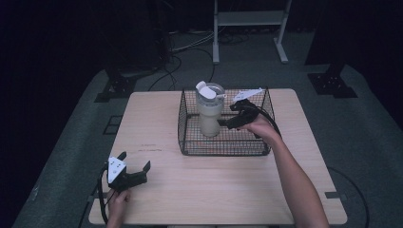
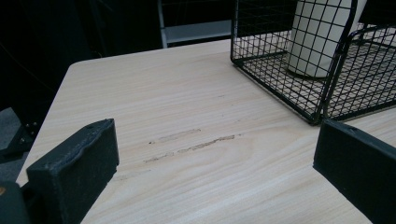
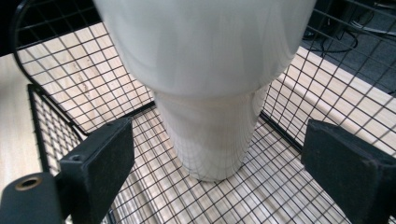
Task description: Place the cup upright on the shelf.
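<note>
A white tumbler (image 1: 209, 111) with a clear lid stands upright in a black wire basket (image 1: 223, 148) at the table's far middle. My right gripper (image 1: 223, 122) is inside the basket, just right of the tumbler, open. In the right gripper view the tumbler (image 3: 210, 116) stands close ahead between the spread jaws, untouched. My left gripper (image 1: 135, 171) rests open near the table's front left, empty. In the left gripper view the basket (image 2: 322, 100) and tumbler (image 2: 317, 42) lie ahead at upper right.
The wooden table (image 1: 161, 199) has bare room in front of and left of the basket. A metal frame (image 1: 249, 28) stands on the grey floor beyond the table, with cables (image 1: 185, 47) nearby.
</note>
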